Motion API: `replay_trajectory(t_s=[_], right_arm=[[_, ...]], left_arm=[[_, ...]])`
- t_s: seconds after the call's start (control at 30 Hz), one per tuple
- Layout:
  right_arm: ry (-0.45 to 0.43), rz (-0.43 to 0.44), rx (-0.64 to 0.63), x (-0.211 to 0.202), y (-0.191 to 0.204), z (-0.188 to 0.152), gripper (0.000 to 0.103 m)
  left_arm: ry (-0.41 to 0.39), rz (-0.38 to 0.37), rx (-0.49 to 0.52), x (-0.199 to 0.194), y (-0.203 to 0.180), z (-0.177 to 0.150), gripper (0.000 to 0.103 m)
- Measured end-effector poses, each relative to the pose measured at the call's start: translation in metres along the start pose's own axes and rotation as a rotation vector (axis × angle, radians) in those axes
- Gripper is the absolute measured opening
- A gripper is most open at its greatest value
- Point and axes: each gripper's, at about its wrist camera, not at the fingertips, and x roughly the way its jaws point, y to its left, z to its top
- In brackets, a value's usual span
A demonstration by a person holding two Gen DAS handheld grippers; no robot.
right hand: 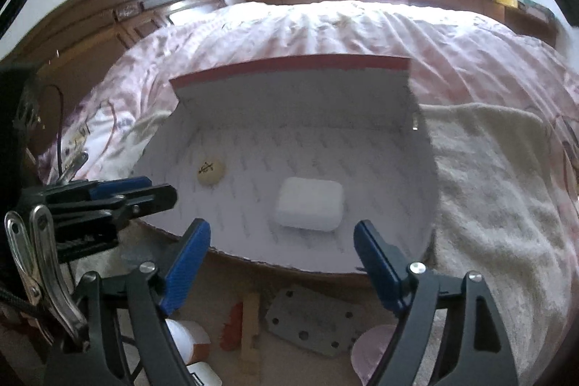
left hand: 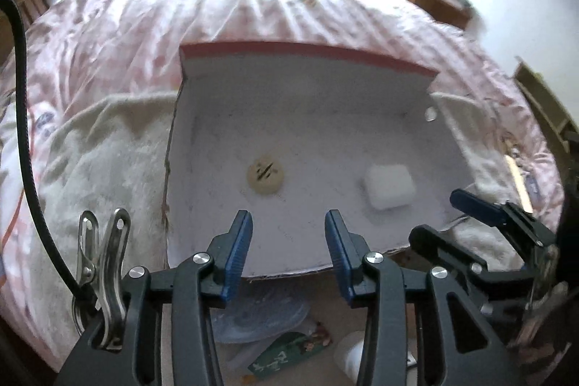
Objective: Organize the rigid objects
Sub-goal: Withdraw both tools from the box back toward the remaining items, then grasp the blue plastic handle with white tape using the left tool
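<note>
Black marks on the cream round disc (left hand: 266,177) are too blurred to be read. It is seen inside the white cardboard box (right hand: 380,96), with a white rounded block (right hand: 309,204) at its 4 o'clock. Both the left gripper (left hand: 288,241) and right gripper (right hand: 282,263) are held open and empty.

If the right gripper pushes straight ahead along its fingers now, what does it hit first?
Most likely the white rectangular block on the floor of the open box. It sits ahead between the open, empty right gripper fingers, slightly left of centre. Depth is hard to judge.
</note>
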Motion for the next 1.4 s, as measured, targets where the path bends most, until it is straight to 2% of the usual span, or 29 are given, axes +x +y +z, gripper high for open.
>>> replay_trajectory(t_s=[0.17, 0.37, 0.7, 0.97, 1.03, 1.1, 1.17, 1.3, 1.4], right_arm=[[-0.029, 0.030, 0.051, -0.021, -0.005, -0.006, 0.085], [-0.031, 0.044, -0.016, -0.044, 0.012, -0.026, 0.085], [0.024, 0.058, 0.031, -0.065, 0.016, -0.075, 0.085], [0.093, 0.054, 0.012, -0.061, 0.024, -0.114, 0.085], [0.106, 0.054, 0.008, -0.059, 0.027, -0.121, 0.085], [0.117, 0.052, 0.004, -0.058, 0.030, -0.126, 0.085], [0.131, 0.052, 0.001, -0.055, 0.032, -0.130, 0.085], [0.139, 0.049, -0.008, -0.054, 0.035, -0.132, 0.085], [0.142, 0.048, -0.012, -0.053, 0.036, -0.132, 0.085]], left_arm=[[-0.006, 0.004, 0.009, -0.013, 0.007, -0.006, 0.043], [-0.039, 0.027, -0.022, -0.045, 0.008, -0.031, 0.043], [0.028, 0.078, -0.055, -0.064, 0.020, -0.095, 0.043], [0.080, 0.047, -0.040, -0.073, 0.022, -0.149, 0.043], [0.087, 0.030, -0.025, -0.075, 0.021, -0.159, 0.043], [0.088, 0.024, 0.008, -0.075, 0.018, -0.165, 0.055], [0.080, 0.034, 0.060, -0.073, 0.013, -0.171, 0.061], [0.071, 0.081, 0.142, -0.061, 0.006, -0.176, 0.061], [0.083, 0.076, 0.162, -0.052, 0.005, -0.175, 0.061]])
